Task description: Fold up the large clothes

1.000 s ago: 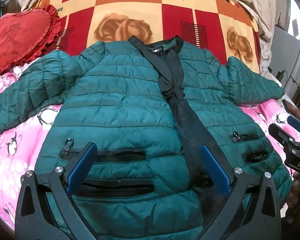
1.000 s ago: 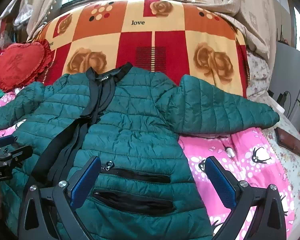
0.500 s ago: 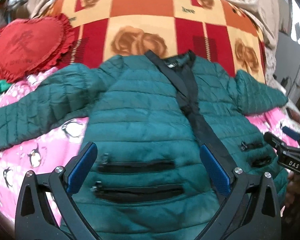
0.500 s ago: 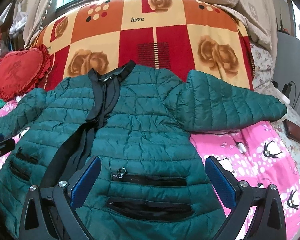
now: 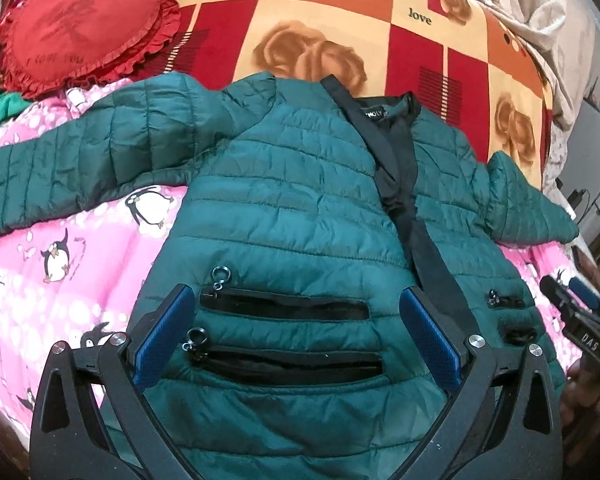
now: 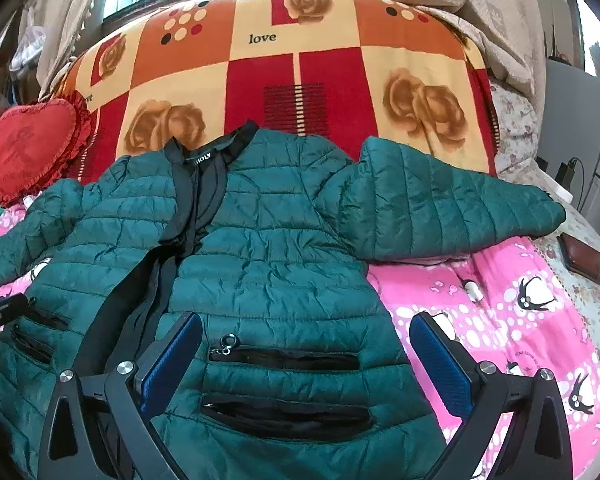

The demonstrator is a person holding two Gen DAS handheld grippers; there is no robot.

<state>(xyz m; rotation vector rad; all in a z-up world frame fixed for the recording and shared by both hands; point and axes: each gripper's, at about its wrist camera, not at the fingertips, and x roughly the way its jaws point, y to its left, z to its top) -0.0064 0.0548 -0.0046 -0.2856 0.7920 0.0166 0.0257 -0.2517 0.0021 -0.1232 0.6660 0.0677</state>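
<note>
Green quilted jacket (image 5: 300, 208) lies face up on the pink penguin blanket (image 5: 60, 256), its left sleeve cut off at nine o'clock and its hem hidden behind the gripper frames. Left gripper (image 5: 296, 336) and right gripper (image 6: 306, 364) hover over the pocket zips, jaws spread wide, gripping nothing.

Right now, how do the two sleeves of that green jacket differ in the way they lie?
In the right wrist view, the right-hand sleeve rests partly on the rose-patterned blanket and points toward the brown wallet. In the left wrist view, the left-hand sleeve lies on the pink penguin sheet, just below the red heart cushion. Both are quilted, spread straight out from the jacket, and not yet folded in.
</note>
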